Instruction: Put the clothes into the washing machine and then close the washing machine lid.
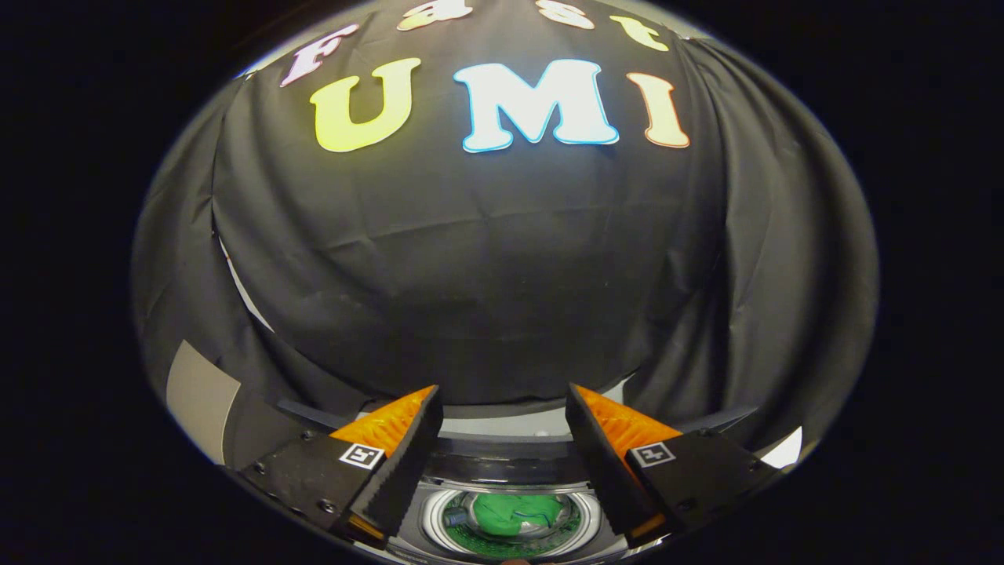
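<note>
In the gripper view the gripper (502, 439) hangs with its fingers spread and holding nothing, and below, between them, the green clothes (514, 514) lie inside the washing machine (502, 471) drum — so the loading looks done. The lid seems to be next: find its edge, push it down evenly, keep the fingers off the rim. That lid is hard to make out — perhaps the pale band just beyond the fingertips.

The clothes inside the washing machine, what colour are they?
Green clothes, seen in the gripper view.
</note>
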Demonstrator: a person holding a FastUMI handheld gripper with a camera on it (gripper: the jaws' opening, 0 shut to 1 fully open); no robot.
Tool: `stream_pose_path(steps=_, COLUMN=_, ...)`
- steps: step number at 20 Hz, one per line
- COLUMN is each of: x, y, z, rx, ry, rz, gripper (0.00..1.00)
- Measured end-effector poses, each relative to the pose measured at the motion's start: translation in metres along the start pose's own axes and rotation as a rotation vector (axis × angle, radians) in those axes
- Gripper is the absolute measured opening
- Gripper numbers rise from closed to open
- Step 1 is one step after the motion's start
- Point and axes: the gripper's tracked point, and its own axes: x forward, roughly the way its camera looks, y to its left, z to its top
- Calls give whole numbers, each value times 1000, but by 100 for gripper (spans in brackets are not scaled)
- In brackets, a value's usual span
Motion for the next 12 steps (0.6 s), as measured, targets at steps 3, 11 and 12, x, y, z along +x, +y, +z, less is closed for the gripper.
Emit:
stream_pose_path(steps=3, x=-4, y=2, z=0, rx=-3, ry=-46, rz=9, gripper=98)
stream_pose_path(steps=11, x=-7, y=3, z=2, rx=-22, ry=-158, rz=11, gripper=98)
stream_pose_path(steps=12, x=-7, y=2, z=3, rx=-23, ry=-169, rz=8, gripper=98)
